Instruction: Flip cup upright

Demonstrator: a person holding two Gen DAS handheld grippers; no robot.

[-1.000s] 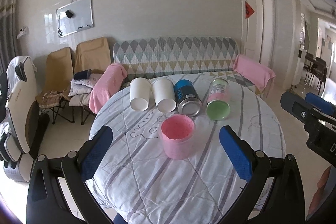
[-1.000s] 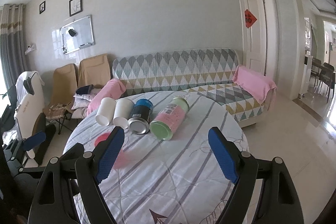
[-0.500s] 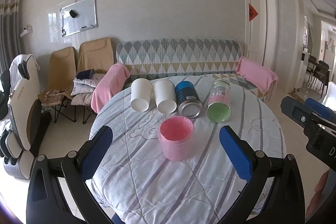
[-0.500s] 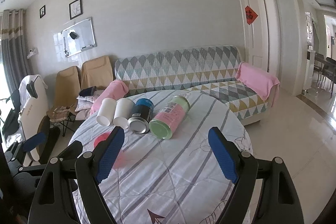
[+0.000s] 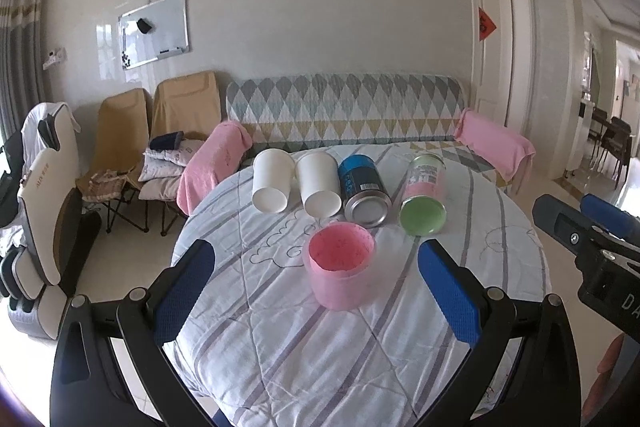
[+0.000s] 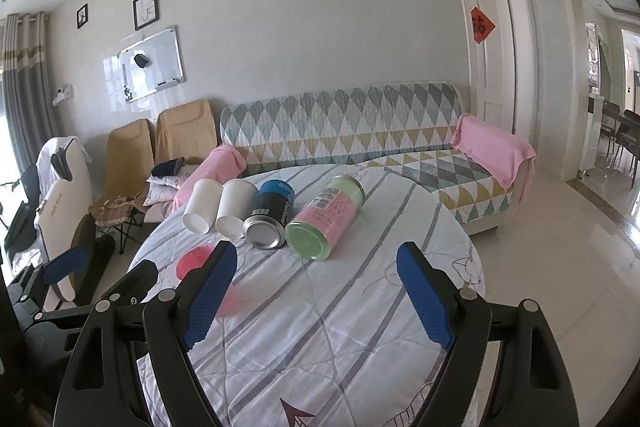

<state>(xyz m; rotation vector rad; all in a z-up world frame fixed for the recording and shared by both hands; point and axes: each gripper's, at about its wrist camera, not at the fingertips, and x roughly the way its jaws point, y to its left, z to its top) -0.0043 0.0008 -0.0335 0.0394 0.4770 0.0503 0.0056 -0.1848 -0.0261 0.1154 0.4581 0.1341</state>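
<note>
A pink cup (image 5: 340, 269) stands upright, mouth up, on the round table (image 5: 280, 347). Behind it two white paper cups (image 5: 272, 181) (image 5: 320, 185), a blue can (image 5: 364, 191) and a pink-and-green jar (image 5: 424, 201) lie on their sides. My left gripper (image 5: 316, 291) is open and empty, its blue pads on either side of the pink cup and nearer the camera. My right gripper (image 6: 316, 299) is open and empty over the table; its left pad partly hides the pink cup (image 6: 194, 261). The jar (image 6: 326, 219) lies ahead of it.
The table wears a white striped quilted cloth (image 6: 340, 327). A patterned sofa (image 5: 344, 111) with pink towels stands behind it, with tan chairs (image 5: 120, 131) at the left. The right gripper's body (image 5: 592, 239) shows at the right edge of the left wrist view.
Both cameras have drawn back and risen slightly, so the table and cups sit a little lower and farther. The pink cup stays upright and nothing on the table has moved.
</note>
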